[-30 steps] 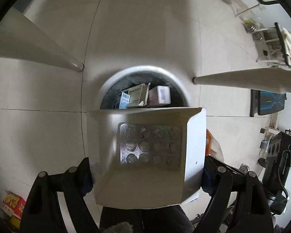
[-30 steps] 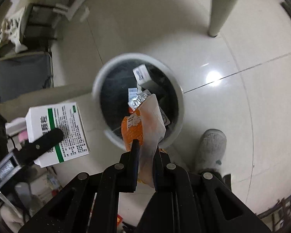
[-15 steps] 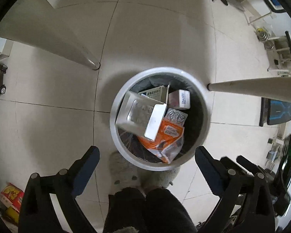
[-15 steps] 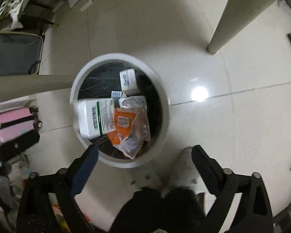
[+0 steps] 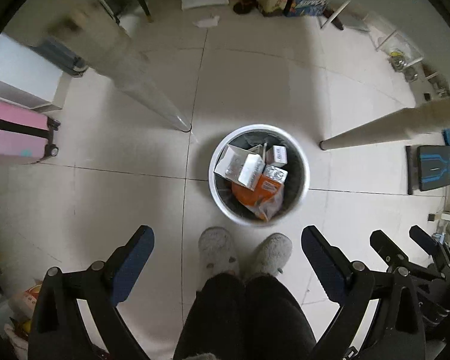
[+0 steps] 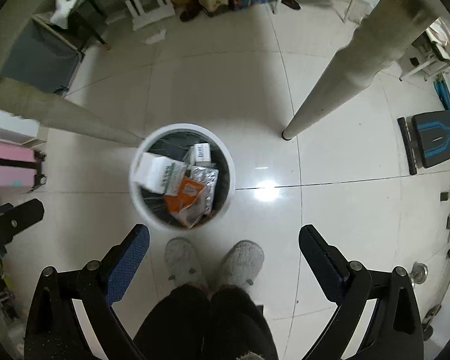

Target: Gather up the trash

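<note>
A round white trash bin (image 5: pixel 303 177) stands on the tiled floor; it also shows in the right wrist view (image 6: pixel 229 177). Inside lie a white medicine box (image 5: pixel 249 171), an orange plastic packet (image 5: pixel 262 193), a silver blister pack (image 6: pixel 205 180) and a small white carton (image 6: pixel 202 153). My left gripper (image 5: pixel 228 246) is open and empty, high above the floor just short of the bin. My right gripper (image 6: pixel 224 241) is open and empty, likewise above and short of the bin.
The person's two slippered feet (image 5: pixel 243 252) stand right by the bin. Two pale table legs (image 5: pixel 141 78) (image 5: pixel 384 126) flank it. A pink suitcase (image 5: pixel 15 133) is at the left, a black-and-blue bench (image 5: pixel 435 171) at the right, clutter along the far wall.
Both grippers let go: the white box with the blister pack and the orange packet dropped into the bin. Both grippers then rose well away from it.
</note>
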{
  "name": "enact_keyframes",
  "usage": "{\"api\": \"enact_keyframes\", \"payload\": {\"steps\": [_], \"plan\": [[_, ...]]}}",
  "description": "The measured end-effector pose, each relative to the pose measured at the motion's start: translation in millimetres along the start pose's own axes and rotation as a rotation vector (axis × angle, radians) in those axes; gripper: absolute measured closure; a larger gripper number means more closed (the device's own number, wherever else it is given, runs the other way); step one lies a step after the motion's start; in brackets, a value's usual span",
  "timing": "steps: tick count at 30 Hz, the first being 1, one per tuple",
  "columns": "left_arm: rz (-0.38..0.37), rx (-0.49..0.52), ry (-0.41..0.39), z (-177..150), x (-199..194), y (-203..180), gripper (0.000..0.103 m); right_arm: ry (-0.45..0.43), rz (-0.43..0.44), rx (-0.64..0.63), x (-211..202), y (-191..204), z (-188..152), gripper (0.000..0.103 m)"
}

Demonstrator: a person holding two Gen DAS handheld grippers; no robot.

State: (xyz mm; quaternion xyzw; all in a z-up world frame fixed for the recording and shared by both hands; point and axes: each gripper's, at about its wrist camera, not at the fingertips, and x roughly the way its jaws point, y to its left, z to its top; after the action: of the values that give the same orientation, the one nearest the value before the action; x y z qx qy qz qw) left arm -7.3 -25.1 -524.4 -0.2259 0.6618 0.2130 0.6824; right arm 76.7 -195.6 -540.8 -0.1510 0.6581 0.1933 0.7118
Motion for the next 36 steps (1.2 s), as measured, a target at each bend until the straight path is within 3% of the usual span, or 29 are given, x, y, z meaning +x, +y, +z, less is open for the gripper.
{"api": "enact_keyframes", "payload": {"steps": [6,13,18,26,36], "plan": [[-0.01,0.029,-0.05,-24,-108,-3,0.002,-0.016,0.043,-0.016,-120,4,-17,0.002],[-0.087,0.071,-0.112,-48,-224,-13,0.002,-0.069,0.11,-0.038,-275,4,-35,0.002],[-0.161,0.082,-0.178,-66,-294,-15,0.002,-0.098,0.153,-0.053,-359,-1,-52,0.002],[-0.25,0.097,-0.251,-86,-358,-8,0.002,-0.13,0.249,-0.066,-444,2,-78,0.002],[-0.308,0.097,-0.303,-103,-406,-6,0.002,-0.155,0.324,-0.08,-489,8,-92,0.0]]}}
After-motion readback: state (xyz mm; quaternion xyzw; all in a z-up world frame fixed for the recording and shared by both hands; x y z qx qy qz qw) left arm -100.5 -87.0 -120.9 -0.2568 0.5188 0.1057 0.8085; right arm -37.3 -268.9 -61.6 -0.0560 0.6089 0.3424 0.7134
